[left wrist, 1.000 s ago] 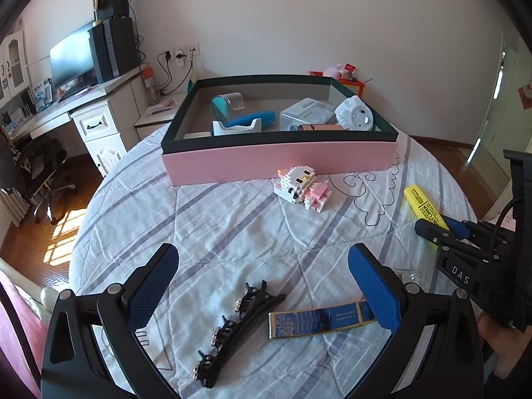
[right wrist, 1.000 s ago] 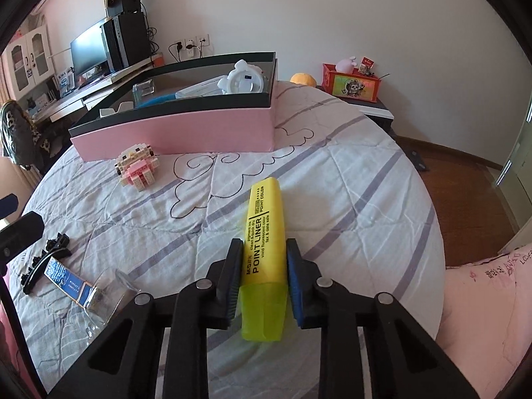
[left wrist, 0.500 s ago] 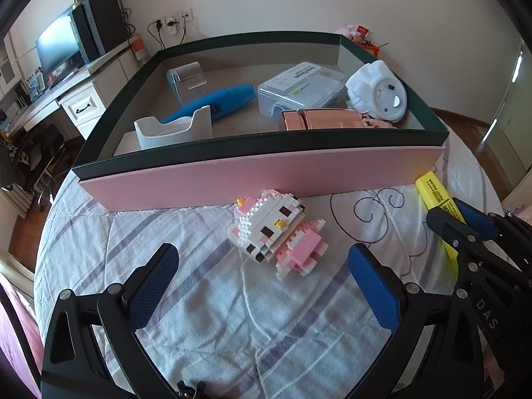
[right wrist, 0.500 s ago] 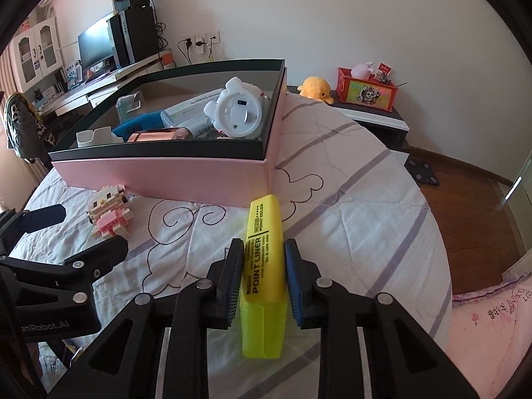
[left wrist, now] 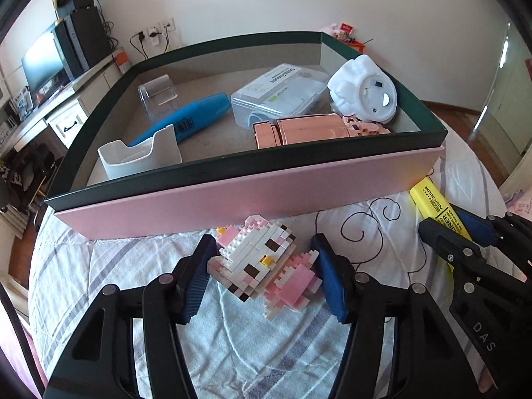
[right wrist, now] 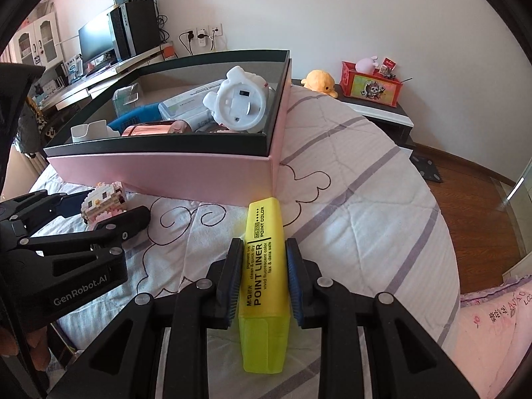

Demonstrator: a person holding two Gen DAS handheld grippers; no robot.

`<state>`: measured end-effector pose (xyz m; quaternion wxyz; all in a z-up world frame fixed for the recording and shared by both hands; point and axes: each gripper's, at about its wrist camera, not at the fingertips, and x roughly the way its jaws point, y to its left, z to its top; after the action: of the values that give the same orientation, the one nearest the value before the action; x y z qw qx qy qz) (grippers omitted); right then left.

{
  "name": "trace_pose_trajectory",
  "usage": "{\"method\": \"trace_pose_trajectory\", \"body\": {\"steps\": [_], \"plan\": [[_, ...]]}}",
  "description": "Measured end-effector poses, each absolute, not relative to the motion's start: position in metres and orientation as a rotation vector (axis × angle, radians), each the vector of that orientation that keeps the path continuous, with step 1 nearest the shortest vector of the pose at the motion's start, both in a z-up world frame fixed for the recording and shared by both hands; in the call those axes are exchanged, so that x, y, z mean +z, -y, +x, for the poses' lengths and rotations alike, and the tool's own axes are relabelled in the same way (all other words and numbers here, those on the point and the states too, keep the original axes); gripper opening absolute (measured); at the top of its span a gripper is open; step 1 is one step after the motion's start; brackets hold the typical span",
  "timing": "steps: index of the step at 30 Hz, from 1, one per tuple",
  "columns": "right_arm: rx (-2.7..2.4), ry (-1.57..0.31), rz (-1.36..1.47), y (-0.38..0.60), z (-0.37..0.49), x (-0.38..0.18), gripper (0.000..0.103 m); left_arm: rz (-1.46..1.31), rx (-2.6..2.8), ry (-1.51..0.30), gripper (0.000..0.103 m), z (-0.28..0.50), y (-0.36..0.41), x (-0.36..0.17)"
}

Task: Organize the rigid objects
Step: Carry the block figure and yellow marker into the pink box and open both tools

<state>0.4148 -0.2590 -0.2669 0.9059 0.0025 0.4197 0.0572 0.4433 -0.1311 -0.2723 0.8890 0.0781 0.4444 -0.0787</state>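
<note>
**Left wrist view: jaws close in on the block toy while the right claw keeps the highlighter**

Left wrist view shows the biggest change. A second ago the left gripper (left wrist: 262, 274) hung wide open over a black hair clip and a blue strip near the front edge of the bed; now it sits further in, right in front of the pink box (left wrist: 252, 196), and both of those items are out of its frame. Its jaws have just been closing and now stand about half-way in, with the pink-and-white block toy (left wrist: 266, 266) between them. The blue pads are at the toy's sides, but I cannot tell whether they press on it yet, and the toy appears to rest on the striped bedcover (left wrist: 133, 266), just short of the box's near wall.

The right gripper (right wrist: 262, 277) is clamped narrow on the yellow highlighter (right wrist: 264, 266), as it was a second ago, but it has travelled toward the box: the highlighter's tip now lies near the box's near right corner, just outside the wall.

Inside the box already sit a blue pen-like tool, a clear case, a white holder, a rose-gold cylinder and a white round gadget. My reading is that two more rigid items are about to join them: the toy needs its grip finished and a lift, and the highlighter needs only a carry over the wall and a release.
</note>
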Motion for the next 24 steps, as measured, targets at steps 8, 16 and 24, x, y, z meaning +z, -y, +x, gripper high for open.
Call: {"method": "trace_pose_trajectory", "body": {"steps": [8,16,24], "plan": [[0.156,-0.797,0.08,0.258,0.387,-0.254,0.025,0.111,-0.178,-0.81,0.06,0.395,0.107,-0.241],[0.227,-0.623,0.135,0.224,0.328,-0.206,0.025,0.021,-0.122,-0.647,0.06,0.332,0.061,-0.197],[0.246,-0.453,0.057,0.18,0.278,-0.147,0.026,0.006,-0.081,-0.477,0.06,0.278,0.032,-0.15]]}}
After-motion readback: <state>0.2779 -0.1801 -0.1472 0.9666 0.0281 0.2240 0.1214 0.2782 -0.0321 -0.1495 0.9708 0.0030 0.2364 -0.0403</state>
